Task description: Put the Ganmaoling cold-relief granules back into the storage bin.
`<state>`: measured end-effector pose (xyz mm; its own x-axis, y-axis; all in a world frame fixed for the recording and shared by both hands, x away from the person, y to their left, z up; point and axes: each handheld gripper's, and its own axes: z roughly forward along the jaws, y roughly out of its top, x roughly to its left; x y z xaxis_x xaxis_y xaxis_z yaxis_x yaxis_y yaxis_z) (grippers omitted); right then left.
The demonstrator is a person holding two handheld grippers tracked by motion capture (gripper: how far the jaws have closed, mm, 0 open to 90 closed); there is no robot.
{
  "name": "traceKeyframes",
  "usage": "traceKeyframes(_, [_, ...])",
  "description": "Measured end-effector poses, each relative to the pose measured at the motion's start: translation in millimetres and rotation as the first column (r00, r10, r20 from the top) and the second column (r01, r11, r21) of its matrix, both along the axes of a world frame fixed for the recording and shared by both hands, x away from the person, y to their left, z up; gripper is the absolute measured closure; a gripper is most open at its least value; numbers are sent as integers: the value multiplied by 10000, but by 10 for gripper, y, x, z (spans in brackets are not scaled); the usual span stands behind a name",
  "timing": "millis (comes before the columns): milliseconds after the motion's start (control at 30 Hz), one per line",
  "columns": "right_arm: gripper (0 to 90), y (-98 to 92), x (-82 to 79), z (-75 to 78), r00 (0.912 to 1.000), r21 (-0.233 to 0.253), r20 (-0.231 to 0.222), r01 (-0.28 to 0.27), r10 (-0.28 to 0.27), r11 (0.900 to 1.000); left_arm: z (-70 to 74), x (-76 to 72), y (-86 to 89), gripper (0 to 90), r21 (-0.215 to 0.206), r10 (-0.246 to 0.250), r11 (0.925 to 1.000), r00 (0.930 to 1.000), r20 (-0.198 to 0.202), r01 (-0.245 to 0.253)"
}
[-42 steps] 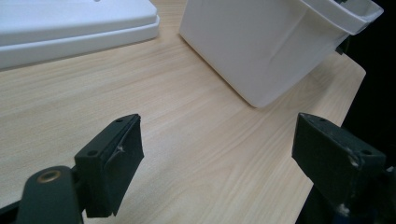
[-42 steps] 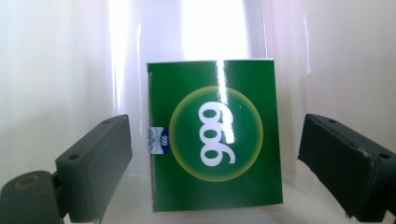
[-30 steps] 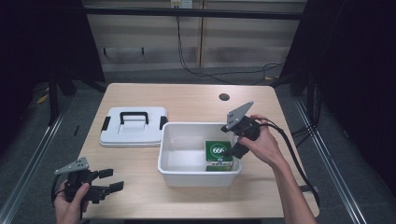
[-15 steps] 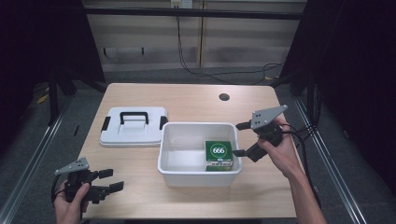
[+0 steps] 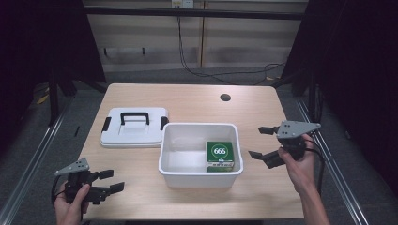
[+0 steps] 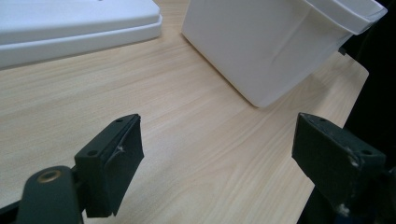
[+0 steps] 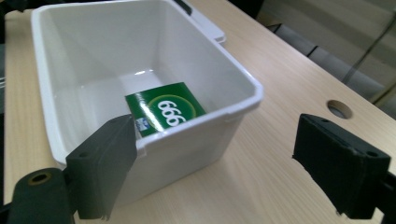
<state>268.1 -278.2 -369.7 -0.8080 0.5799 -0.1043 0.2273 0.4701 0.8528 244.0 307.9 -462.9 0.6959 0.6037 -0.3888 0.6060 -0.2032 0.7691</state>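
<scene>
A white plastic bin (image 5: 201, 169) stands in the middle of the wooden table, and a green box marked 666 (image 5: 219, 154) lies in its right half. The same green box (image 7: 164, 112) rests against the near wall of the bin (image 7: 224, 70) in the right gripper view. My right gripper (image 5: 262, 142) is open and empty, held to the right of the bin above the table. My left gripper (image 5: 110, 180) is open and empty near the front left edge, with the bin's outer wall (image 6: 261, 46) ahead of it.
The bin's white lid (image 5: 133, 126) with a black handle lies flat left of the bin; its edge (image 6: 70, 28) shows in the left gripper view. A round cable hole (image 5: 225, 97) is in the table's far right. Dark frame rails flank the table.
My right gripper has drawn back from over the bin's right side to the right of it. The green box stays in the bin. The left gripper has not moved.
</scene>
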Motion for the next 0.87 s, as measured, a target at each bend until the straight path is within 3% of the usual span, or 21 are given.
traceKeyframes(167, [134,-155,-143,-107,9952,378,197,955,-963,9947,2,0,-1,165,-16,-19,10000,10000,-9,19])
traceKeyframes(233, [130,-201,-204,-156,9894,227,406,1387,-1395,9901,1,2,0,165,-4,-13,10000,10000,5,13])
traceKeyframes(367, [131,-289,-296,-249,9821,97,357,1850,-1852,9827,-2,0,-11,165,53,-32,10000,10000,-26,32])
traceKeyframes(667, [132,-431,-436,-635,9673,270,-290,2527,-2519,9672,-4,1,-9,165,76,-17,10000,10000,-24,17])
traceKeyframes(733, [133,-450,-395,-780,9635,23,-623,2611,-2605,9653,-3,2,-6,165,90,-10,10000,10000,-19,10])
traceKeyframes(833, [132,-464,-365,-871,9605,-278,-862,2633,-2647,9643,4,2,-3,165,33,-26,10000,10000,24,26])
traceKeyframes(867, [132,-482,-341,-978,9570,-426,-1288,2564,-2598,9656,2,2,-2,165,74,-13,10000,10000,30,13])
